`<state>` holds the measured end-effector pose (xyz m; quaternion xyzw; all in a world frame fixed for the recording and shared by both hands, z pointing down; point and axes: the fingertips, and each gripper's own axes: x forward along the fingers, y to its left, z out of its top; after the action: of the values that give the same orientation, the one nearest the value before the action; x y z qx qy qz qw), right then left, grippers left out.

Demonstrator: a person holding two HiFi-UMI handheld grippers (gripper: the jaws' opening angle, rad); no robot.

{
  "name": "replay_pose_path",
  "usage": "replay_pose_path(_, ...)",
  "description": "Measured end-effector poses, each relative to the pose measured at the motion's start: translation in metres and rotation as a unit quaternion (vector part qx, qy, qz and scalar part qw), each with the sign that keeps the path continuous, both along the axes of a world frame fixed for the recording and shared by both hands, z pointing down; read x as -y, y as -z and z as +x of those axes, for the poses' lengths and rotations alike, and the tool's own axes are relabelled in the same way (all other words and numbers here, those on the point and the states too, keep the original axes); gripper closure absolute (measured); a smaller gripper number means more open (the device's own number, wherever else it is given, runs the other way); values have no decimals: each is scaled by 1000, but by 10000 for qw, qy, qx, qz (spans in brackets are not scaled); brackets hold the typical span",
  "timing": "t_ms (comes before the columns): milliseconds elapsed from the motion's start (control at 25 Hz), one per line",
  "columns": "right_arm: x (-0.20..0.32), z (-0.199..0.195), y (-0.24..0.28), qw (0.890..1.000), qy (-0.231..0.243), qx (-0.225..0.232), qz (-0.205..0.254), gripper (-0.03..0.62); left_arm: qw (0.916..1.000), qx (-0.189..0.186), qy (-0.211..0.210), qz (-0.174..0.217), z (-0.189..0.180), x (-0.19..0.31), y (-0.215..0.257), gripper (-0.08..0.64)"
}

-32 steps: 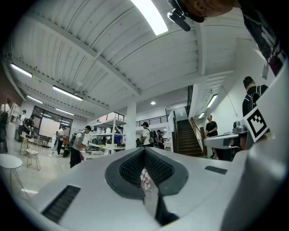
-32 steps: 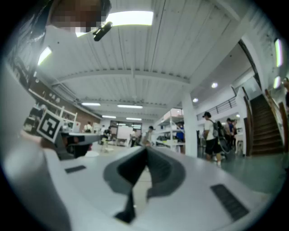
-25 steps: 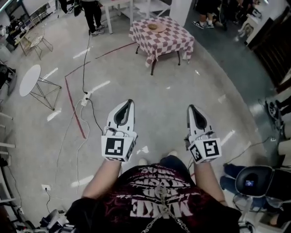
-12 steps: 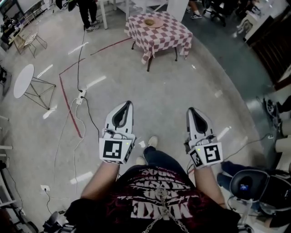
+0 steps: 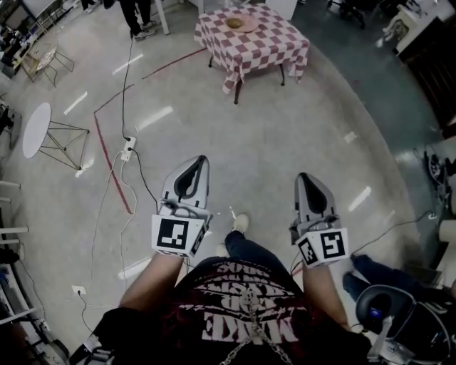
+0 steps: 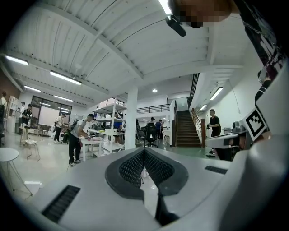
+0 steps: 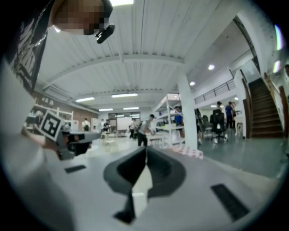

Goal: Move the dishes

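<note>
A small table with a red-and-white checked cloth (image 5: pixel 265 44) stands far ahead at the top of the head view, with a tan round dish (image 5: pixel 241 23) on it. That checked table (image 7: pixel 188 152) shows small in the right gripper view. My left gripper (image 5: pixel 204 159) is held out over the floor, shut and empty. My right gripper (image 5: pixel 303 175) is beside it, also shut with nothing in it. In the left gripper view the left gripper (image 6: pixel 144 150) has its jaws closed together, and the right gripper (image 7: pixel 146 149) looks the same in its own view. Both are well short of the table.
A white round side table (image 5: pixel 35 130) stands at the left. White cables and a power strip (image 5: pixel 129 149) run across the floor, with red tape lines (image 5: pixel 110 157) beside them. A person's legs (image 5: pixel 137 18) show at the top left. An office chair (image 5: pixel 381 306) is at the lower right.
The checked table has drifted up and slightly nearer in the head view as I walk toward it. Both grippers stay shut and held out in front.
</note>
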<state>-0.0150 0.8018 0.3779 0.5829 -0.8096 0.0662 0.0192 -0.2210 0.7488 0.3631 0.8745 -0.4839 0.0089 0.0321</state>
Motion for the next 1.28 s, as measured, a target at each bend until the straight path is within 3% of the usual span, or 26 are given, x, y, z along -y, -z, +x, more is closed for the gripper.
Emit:
replay_pose_path(320,53,31,14,9993,123,238,263,558,9976,465,-208,462,52,50,29,531)
replay_pose_path(600,84,44,20,9975,430,319,466,558,9997,-59,169,151,45,73,27,531)
replay_pose_path(800,87,50,24,9967,515,305,542,558,9994,5,281,193,41,82,33,531)
replay_pose_path(1080,90,74,22,9970,283,540,470,558,9995,52,14,303,69,82,48,531)
replay_pose_path(1280,93,70,22,9970,314,504,493,558,9993,23,137,342,58,84,52,531)
